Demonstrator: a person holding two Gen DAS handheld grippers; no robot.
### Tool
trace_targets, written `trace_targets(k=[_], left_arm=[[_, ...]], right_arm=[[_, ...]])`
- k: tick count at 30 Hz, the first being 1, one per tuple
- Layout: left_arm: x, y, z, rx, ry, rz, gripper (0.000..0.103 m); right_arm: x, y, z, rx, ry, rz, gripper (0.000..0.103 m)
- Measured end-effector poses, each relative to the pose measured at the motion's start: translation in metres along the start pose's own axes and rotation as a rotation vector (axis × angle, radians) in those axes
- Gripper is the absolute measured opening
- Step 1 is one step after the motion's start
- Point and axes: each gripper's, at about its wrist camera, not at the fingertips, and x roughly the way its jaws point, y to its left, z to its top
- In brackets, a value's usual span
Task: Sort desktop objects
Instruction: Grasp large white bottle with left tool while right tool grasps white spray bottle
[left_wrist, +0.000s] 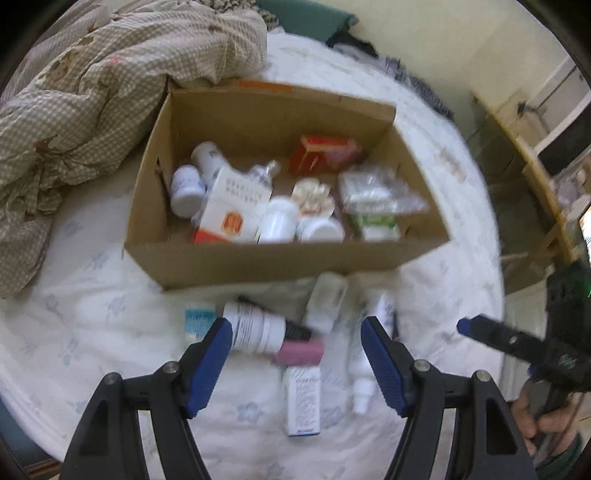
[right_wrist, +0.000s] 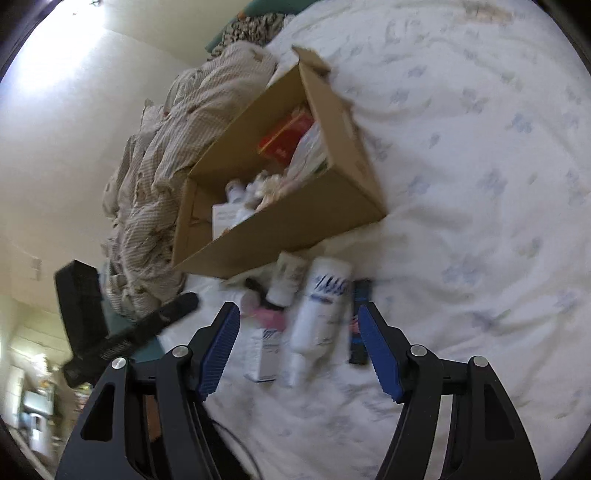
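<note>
Both grippers, left (left_wrist: 297, 363) and right (right_wrist: 299, 347), gape wide and empty above the bed (left_wrist: 92, 295). Bottles and cartons fill the box (left_wrist: 258, 264); before it lie a jar (left_wrist: 255, 326), carton (left_wrist: 301, 398) and tube (right_wrist: 319, 314).

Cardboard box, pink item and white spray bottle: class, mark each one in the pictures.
cardboard box (left_wrist: 258, 264), left wrist view, front wall.
pink item (left_wrist: 301, 350), left wrist view, middle of its top face.
white spray bottle (right_wrist: 319, 314), right wrist view, middle of its body.
</note>
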Motion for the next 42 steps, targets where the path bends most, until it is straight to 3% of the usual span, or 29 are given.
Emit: trace_targets(k=[3, 11, 14, 18, 19, 21, 29, 36, 42], left_arm=[[0.010, -0.004, -0.006, 0.027, 0.033, 0.046, 0.073], [0.036, 0.003, -0.004, 0.042, 0.091, 0.131, 0.073], [0.044, 0.003, -0.003, 0.062, 0.103, 0.153, 0.065], [0.054, 0.002, -0.006, 0.092, 0.128, 0.207, 0.050], [0.054, 0.003, -0.006, 0.092, 0.131, 0.211, 0.050], [0.052, 0.006, -0.006, 0.087, 0.128, 0.215, 0.050], [0.013, -0.001, -0.014, 0.109, 0.011, 0.189, 0.050], [-0.034, -0.017, -0.022, 0.163, -0.143, 0.114, 0.050], [-0.059, -0.029, -0.005, 0.137, -0.252, -0.007, 0.050]], right_arm=[[0.024, -0.007, -0.003, 0.074, 0.081, 0.065, 0.069], [0.072, -0.011, -0.014, 0.076, 0.181, -0.047, 0.068], [0.084, -0.014, -0.016, 0.068, 0.186, -0.073, 0.067], [0.091, -0.011, -0.015, 0.027, 0.169, -0.103, 0.052], [0.092, -0.010, -0.015, 0.011, 0.166, -0.114, 0.047], [0.092, -0.008, -0.017, -0.024, 0.159, -0.135, 0.047], [0.061, 0.002, -0.026, -0.051, 0.104, -0.127, 0.045], [-0.001, 0.012, -0.028, -0.048, -0.009, -0.055, 0.043], [-0.047, 0.018, -0.012, -0.032, -0.111, 0.029, 0.043]])
